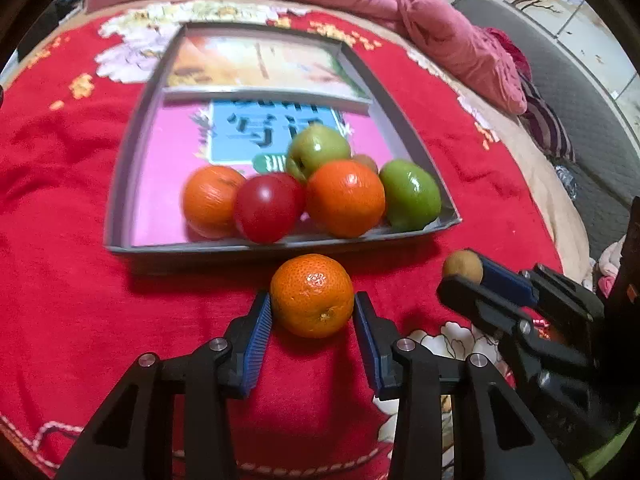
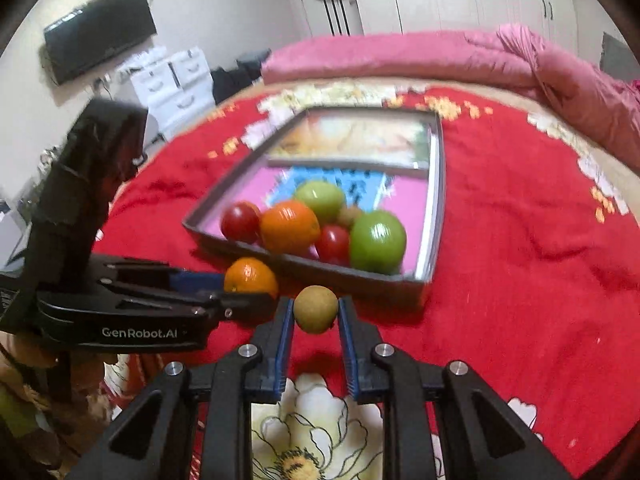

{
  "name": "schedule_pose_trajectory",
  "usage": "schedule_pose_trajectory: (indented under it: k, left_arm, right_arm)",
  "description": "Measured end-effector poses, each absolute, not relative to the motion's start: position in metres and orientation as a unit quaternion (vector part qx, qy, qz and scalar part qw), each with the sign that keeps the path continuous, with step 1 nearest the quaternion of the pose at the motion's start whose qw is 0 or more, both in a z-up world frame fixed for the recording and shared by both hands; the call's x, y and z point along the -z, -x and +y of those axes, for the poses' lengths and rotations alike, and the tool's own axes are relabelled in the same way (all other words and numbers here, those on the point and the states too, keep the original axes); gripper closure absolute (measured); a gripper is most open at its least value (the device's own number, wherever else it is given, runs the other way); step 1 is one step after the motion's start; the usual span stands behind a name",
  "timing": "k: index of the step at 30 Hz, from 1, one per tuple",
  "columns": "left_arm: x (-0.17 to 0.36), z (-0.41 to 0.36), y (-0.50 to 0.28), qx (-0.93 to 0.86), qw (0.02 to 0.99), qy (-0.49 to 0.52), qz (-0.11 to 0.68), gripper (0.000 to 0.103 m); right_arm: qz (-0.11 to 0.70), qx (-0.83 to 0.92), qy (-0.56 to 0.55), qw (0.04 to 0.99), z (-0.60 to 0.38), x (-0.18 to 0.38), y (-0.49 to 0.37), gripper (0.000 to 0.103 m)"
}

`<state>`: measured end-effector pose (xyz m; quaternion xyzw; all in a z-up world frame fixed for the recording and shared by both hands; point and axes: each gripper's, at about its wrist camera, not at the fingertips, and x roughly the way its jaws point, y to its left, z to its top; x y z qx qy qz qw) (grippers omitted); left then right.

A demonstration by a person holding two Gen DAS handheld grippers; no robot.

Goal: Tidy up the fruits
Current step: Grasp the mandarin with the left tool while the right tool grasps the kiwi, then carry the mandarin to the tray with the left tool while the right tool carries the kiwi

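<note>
Left wrist view: my left tool (image 1: 313, 312) grips a mandarin (image 1: 312, 295) on the red bedspread (image 1: 60, 240), just before the tray (image 1: 128, 184) of apples and oranges; beside it my right tool (image 2: 316, 316) clamps a small brown fruit (image 2: 315, 309) near the tray's corner

There were three oranges: two (image 1: 212, 200) (image 1: 345, 198) in the grey tray (image 1: 120, 184), one (image 1: 312, 295) outside. Two green apples (image 1: 318, 148) (image 1: 410, 194), two tomatoes (image 2: 240, 222) (image 2: 333, 243) and two small brown fruits (image 2: 316, 309) (image 2: 350, 215) completed the count.
</note>
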<state>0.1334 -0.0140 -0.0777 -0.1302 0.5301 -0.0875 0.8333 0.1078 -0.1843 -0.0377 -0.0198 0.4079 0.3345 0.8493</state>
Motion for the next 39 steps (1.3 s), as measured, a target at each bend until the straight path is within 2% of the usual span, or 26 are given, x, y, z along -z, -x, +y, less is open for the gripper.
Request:
schedule_pose_trajectory:
  k: [15, 25, 39]
  left_arm:
    - [0.001, 0.044, -0.119, 0.030, 0.887, 0.134, 0.442, 0.061]
    - [0.010, 0.056, -0.133, 0.012, 0.882, 0.152, 0.445, 0.061]
    - [0.029, 0.053, -0.144, 0.006, 0.876, 0.145, 0.460, 0.061]
  right_arm:
    - [0.366, -0.336, 0.002, 0.868, -0.193, 0.018, -0.117, 0.080]
    - [0.333, -0.330, 0.027, 0.883, -0.183, 0.007, -0.127, 0.080]
    - [0.339, -0.329, 0.037, 0.881, -0.169, 0.014, -0.147, 0.080]
